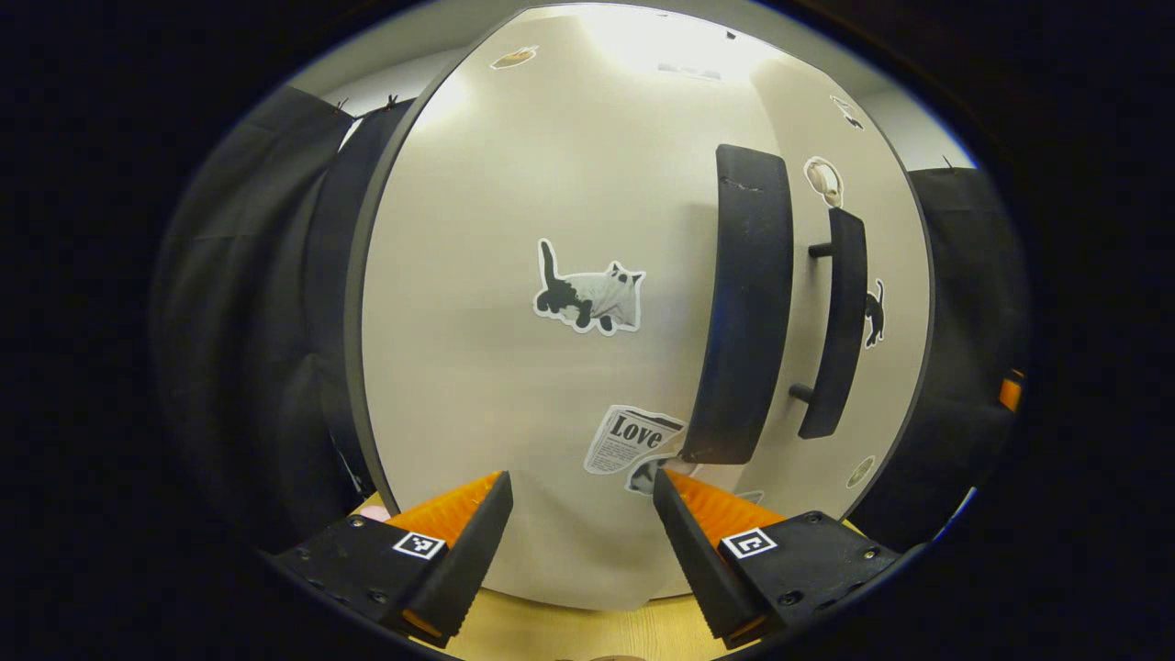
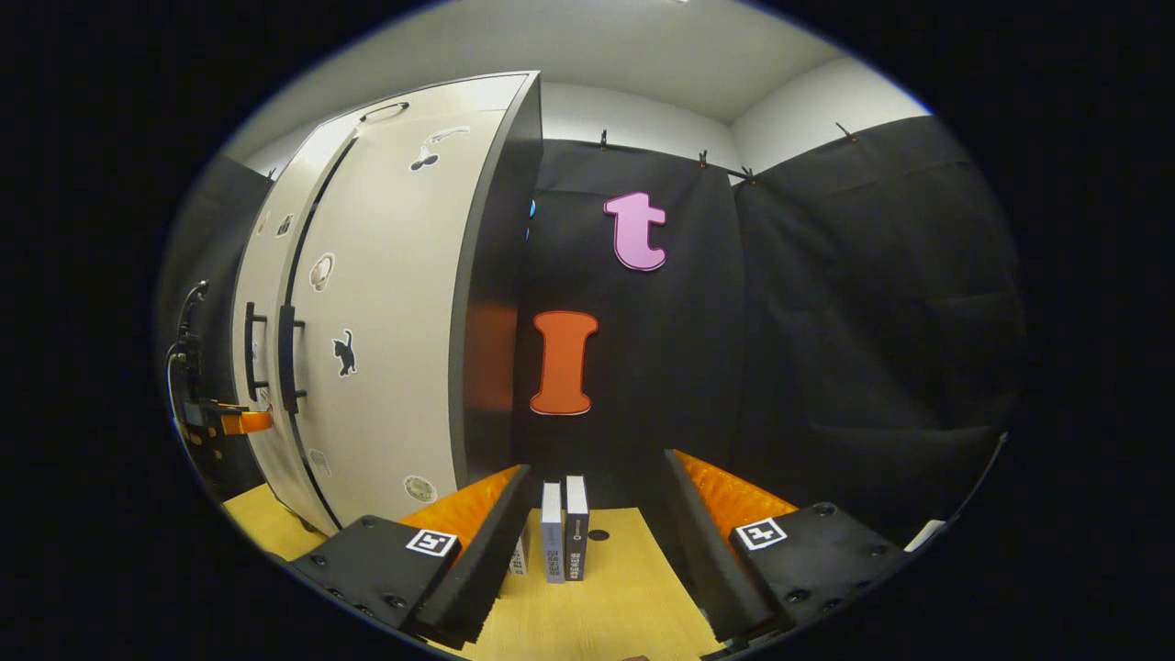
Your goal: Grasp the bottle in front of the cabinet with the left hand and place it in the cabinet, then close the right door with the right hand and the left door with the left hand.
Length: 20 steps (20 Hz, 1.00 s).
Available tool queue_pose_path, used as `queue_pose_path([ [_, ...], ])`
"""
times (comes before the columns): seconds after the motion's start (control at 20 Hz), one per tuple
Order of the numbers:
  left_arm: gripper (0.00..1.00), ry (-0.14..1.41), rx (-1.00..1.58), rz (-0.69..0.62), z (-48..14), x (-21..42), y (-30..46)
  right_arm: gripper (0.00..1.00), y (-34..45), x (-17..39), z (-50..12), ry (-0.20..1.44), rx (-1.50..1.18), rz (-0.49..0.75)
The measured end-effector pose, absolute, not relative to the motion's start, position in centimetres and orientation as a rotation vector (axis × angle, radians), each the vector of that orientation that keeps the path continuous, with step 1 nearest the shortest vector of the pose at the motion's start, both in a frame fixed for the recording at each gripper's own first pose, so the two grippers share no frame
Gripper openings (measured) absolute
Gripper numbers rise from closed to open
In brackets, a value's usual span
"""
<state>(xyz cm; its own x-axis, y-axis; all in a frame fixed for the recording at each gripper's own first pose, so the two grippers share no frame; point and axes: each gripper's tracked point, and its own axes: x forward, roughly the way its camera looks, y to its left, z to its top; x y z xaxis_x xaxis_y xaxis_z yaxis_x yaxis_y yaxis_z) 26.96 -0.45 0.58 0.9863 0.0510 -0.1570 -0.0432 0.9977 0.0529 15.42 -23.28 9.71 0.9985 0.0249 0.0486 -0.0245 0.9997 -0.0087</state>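
Observation:
The cream cabinet stands close ahead in the left gripper view, with both doors looking flush. Its left door (image 1: 514,367) carries a cat sticker and a black bar handle (image 1: 748,303). The right door (image 1: 817,119) has its own handle (image 1: 840,321). My left gripper (image 1: 583,542) is open just in front of the left door, with nothing between its fingers. In the right gripper view the cabinet's right door (image 2: 395,349) is at the left, and the left gripper (image 2: 229,422) shows by the left door (image 2: 266,275). My right gripper (image 2: 597,551) is open and holds nothing, off to the cabinet's right side.
Two or three small books (image 2: 562,532) stand upright on the wooden table (image 2: 624,606) just beyond my right fingers. The cabinet's dark side panel (image 2: 491,303) and the black cloth wall (image 2: 826,349) close off the space behind.

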Motion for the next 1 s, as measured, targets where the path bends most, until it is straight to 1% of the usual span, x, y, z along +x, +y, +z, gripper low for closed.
queue_pose_path([
  [0.1, 0.95, 0.147, 0.031, 0.040, 0.8, 25.7, -1.6, 0.94, -23.6, 15.1, 9.6, -0.048, -0.016, 0.028],
  [0.25, 0.95, 0.147, -0.012, 0.020, 2.1, 20.9, -2.6, 0.94, -23.7, 14.5, 10.2, -0.060, -0.029, 0.040],
  [0.45, 0.95, 0.102, -0.034, 0.002, 6.8, 15.1, -3.2, 0.94, -23.0, 13.8, 11.0, -0.081, -0.027, 0.075],
  [0.65, 0.95, 0.058, -0.024, 0.014, 11.0, 10.2, -3.8, 0.94, -22.3, 13.3, 11.4, -0.082, -0.007, 0.110],
  [0.85, 0.94, 0.015, -0.075, 0.008, 13.9, 6.7, -5.1, 0.94, -22.6, 12.9, 12.2, -0.097, -0.019, 0.114],
  [1.0, 0.95, -0.003, -0.079, 0.008, 14.9, 5.6, -5.9, 0.94, -23.1, 12.5, 12.8, -0.112, -0.006, 0.119],
])
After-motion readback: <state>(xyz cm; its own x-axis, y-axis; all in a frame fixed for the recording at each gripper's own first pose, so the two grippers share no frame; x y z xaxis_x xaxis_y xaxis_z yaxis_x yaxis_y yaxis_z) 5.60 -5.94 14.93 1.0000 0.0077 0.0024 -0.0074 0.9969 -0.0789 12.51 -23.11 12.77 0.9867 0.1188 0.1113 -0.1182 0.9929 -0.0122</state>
